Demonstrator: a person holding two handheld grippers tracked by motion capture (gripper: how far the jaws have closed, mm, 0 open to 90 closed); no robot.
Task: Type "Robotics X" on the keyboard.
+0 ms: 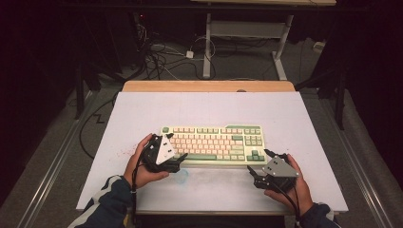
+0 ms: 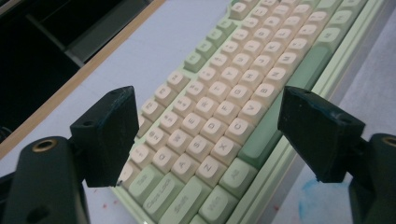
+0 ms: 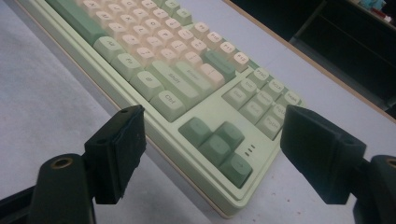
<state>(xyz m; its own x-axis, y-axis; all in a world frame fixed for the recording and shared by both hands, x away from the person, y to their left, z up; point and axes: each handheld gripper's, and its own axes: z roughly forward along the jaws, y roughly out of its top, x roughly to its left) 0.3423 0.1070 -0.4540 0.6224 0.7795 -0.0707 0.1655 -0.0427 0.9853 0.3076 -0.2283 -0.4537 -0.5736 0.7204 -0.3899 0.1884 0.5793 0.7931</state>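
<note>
Keyboard (image 1: 212,144): green case, cream and green keys, lying flat near the middle of the white bench (image 1: 285,109), long side facing the person. Far rows blurred in both claw views; several legends unreadable.

Left claw (image 1: 178,161): at the keyboard's left end, jaws spread wide, straddling the lower-left keys in its own view, gripping nothing; contact with the case cannot be told.

Right claw (image 1: 259,164): at the front-right corner, jaws wide open, empty, near the 4 arrow keys (image 3: 217,144).

Open bench on all sides of the keyboard; blue smear (image 2: 310,198) beside its front edge.
</note>
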